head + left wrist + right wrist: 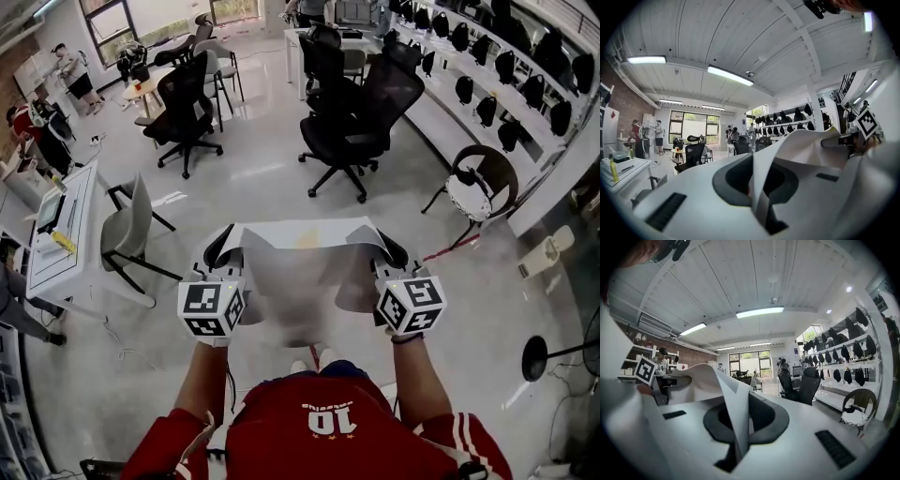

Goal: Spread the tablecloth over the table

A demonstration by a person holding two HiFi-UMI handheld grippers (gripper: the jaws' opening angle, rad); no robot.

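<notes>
White fabric, the tablecloth [298,272], spans the gap between your two grippers, and its held edge runs side to side across your body at about chest level. The left gripper [221,247] has its jaws closed on one end of that edge, with a fold of cloth pinched between the pads. The right gripper [388,251] is closed on the other end in the same way. Both grippers point level and away from you, and the loose remainder of the cloth sags between them and hangs toward your feet. No table lies under or directly ahead of the cloth, only glossy pale floor [272,178]. The nearest flat top is the white desk [91,225] at your left, which has a grey chair [127,225] beside it and already carries a screen and small items. The left gripper is the nearer one to it. Whether this desk is the intended table cannot be confirmed. Black office chairs [352,112] stand ahead of you. A long wall shelf [497,94] of dark objects runs along the right. Several people are at the far left of the room. Expect the cloth to drape and swing freely, so hold the edge taut when you turn.
</notes>
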